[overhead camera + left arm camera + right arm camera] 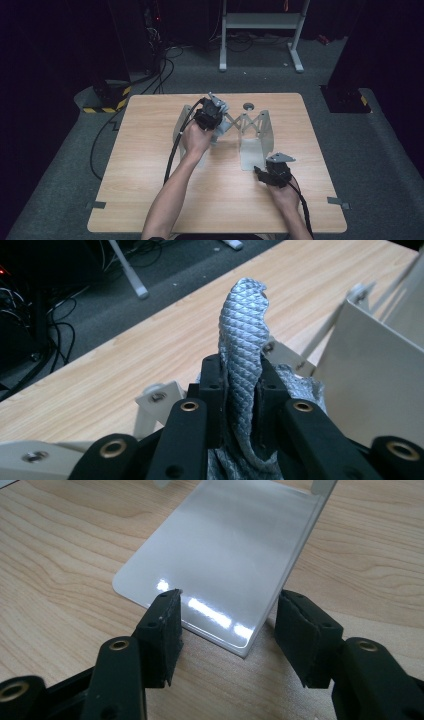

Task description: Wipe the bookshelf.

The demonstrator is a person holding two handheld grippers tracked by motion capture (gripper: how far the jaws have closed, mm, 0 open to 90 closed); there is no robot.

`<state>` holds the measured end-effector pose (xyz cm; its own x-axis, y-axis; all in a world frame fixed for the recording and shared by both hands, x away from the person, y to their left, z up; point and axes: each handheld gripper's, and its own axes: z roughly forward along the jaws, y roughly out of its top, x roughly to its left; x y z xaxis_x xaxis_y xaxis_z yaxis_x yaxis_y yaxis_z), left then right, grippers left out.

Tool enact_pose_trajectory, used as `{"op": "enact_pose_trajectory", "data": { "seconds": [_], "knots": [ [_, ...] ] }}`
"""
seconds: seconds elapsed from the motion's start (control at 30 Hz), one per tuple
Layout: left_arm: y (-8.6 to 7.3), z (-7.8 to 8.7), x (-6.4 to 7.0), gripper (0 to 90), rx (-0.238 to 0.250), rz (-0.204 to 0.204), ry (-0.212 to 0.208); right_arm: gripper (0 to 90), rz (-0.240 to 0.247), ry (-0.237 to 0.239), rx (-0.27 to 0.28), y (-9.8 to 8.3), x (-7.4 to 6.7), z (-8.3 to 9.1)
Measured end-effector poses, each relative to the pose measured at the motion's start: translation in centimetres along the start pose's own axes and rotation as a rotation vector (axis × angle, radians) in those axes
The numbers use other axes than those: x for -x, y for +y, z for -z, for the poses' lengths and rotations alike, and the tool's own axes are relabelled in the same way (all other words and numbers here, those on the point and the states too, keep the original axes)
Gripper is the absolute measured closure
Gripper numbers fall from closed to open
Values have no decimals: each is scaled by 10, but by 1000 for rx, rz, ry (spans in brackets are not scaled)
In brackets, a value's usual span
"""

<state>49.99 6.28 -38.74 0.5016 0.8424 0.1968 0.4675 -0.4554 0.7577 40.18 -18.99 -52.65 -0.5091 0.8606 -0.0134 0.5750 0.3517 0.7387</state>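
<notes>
Left side: the left gripper (216, 111) is raised over the back left part of the wooden table (150, 165), above the folding metal rack (255, 127), its jaws clenched on a strip of grey cloth (243, 335). In the left gripper view the cloth stands up between the jaws in a loose curl, with more of it bunched below them; its woven, diamond-patterned surface looks soft, light and limp. Judgement: it will sag and fold under its own weight, so a pinch near an edge or corner is likely to serve better than one on a bunched fold, and it is unlikely to slip from the pads. Centre: the rack looks thin, rigid and smooth, probably light enough to slide if pushed. Right side: the right gripper (265, 172) sits low near the rack's right-hand flat plate (220, 555), its jaws standing apart and gripping nothing, the near corner of the plate lying between them. The glossy plate may be slippery; its edge is the likely hold.
</notes>
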Motion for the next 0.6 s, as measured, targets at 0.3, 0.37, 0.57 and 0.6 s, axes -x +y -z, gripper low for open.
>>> {"op": "enact_pose_trajectory", "data": {
  "seconds": [0.3, 0.37, 0.57, 0.6],
  "knots": [
    [-16, 0, 9, 783, -17, 22, -15, 447, 3, 0, 1, 0, 0, 0],
    [-20, 1, 10, 783, -9, 32, -17, 447, 2, 0, 0, 0, 0, 0],
    [-32, 4, 15, 783, 2, 62, -35, 447, 0, -2, 1, 0, -1, 0],
    [-34, 5, 16, 783, 5, 69, -38, 447, 0, -2, 1, 0, -1, 0]
  ]
}}
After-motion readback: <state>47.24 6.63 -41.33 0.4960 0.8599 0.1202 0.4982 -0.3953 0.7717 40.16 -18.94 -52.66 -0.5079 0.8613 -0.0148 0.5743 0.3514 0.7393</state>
